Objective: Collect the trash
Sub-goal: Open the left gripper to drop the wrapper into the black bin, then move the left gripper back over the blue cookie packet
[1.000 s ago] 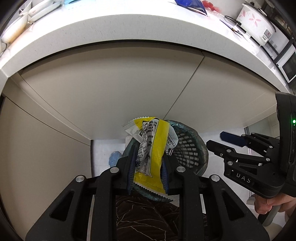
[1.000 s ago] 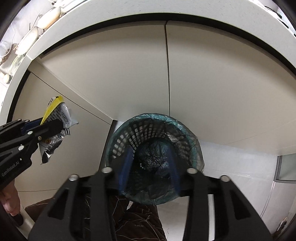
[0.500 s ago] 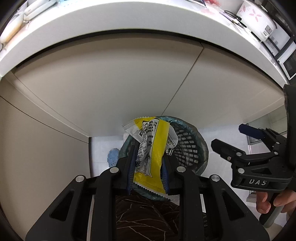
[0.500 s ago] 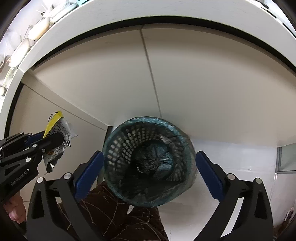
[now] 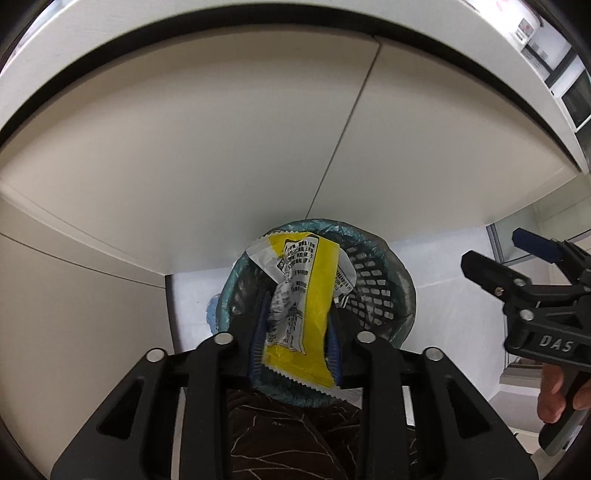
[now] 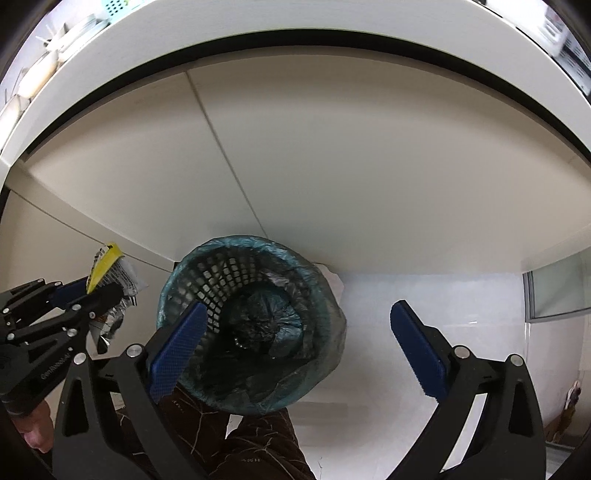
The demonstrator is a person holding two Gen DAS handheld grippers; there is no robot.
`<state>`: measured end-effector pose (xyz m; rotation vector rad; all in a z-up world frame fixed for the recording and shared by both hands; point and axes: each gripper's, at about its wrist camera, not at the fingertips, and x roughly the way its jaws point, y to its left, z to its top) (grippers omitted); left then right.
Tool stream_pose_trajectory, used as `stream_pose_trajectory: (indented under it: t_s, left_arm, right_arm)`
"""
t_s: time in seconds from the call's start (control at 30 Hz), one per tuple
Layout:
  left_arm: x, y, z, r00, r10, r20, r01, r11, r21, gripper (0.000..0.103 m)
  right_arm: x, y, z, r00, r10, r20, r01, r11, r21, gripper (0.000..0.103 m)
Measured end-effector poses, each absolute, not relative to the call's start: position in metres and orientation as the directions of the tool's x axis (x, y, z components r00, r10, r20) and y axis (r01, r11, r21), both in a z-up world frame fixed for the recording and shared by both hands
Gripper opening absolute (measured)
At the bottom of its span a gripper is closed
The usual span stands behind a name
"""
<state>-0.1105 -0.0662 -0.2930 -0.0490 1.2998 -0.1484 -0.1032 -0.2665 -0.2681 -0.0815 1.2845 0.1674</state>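
Observation:
A crumpled yellow and silver snack wrapper point(image 5: 310, 306) stands between the blue pads of my left gripper point(image 5: 297, 306), right over the mouth of the black mesh trash bin point(image 5: 373, 291) lined with a teal bag. The jaws are opening, with the wrapper still between them. In the right wrist view the left gripper point(image 6: 99, 291) holds the wrapper point(image 6: 107, 258) just left of the bin point(image 6: 207, 280). My right gripper point(image 6: 295, 306) is wide open and empty, spread across the bin's right side. It also shows at the right edge of the left wrist view as the right gripper point(image 5: 493, 247).
Beige cabinet doors point(image 5: 221, 166) under a white counter edge point(image 6: 295, 33) rise behind the bin. White floor point(image 6: 424, 288) lies to its right. A person's dark patterned trousers point(image 5: 288, 435) are just below it. A pale blue object point(image 5: 212, 314) lies left of the bin.
The right gripper opened wide and slid right of the bin. The left gripper sank slightly toward the bin with the wrapper, and its pads spread a little.

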Motion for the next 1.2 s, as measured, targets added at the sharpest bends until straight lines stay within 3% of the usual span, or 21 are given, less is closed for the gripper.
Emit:
stream_pose_trajectory:
  t_s: [0.17,0.37,0.47,0.63,0.73,1.2]
  left_arm:
    - [-0.111,-0.07,-0.299,0.247,-0.149,-0.958,0.098,0.987,-0.129,0.038]
    - [-0.115,-0.077,-0.31,0.246,-0.144,-0.959,0.102,0.987,-0.122,0.053]
    - [-0.118,-0.078,-0.31,0.258,-0.139,-0.956,0.096,0.988,-0.118,0.062]
    - [-0.12,-0.071,-0.293,0.308,-0.123,-0.943,0.053,0.992,-0.111,0.091]
    - [-0.118,-0.066,-0.279,0.331,-0.107,-0.938,0.031,0.994,-0.102,0.097]
    - [-0.097,-0.051,-0.184,0.441,-0.098,-0.892,-0.027,0.992,-0.122,0.097]
  right_arm:
    - [-0.105,-0.274,-0.269,0.27,0.069,-0.96,-0.153,0.988,0.028,0.095]
    - [-0.106,-0.279,-0.268,0.27,0.061,-0.961,-0.142,0.99,0.023,0.095]
    - [-0.106,-0.281,-0.27,0.272,0.058,-0.961,-0.137,0.99,0.021,0.095]
    - [-0.105,-0.287,-0.262,0.282,0.056,-0.958,-0.121,0.992,0.022,0.095]
    - [-0.101,-0.29,-0.251,0.302,0.047,-0.952,-0.116,0.993,0.012,0.095]
    - [-0.067,-0.302,-0.167,0.381,0.011,-0.925,-0.093,0.995,-0.026,0.095]
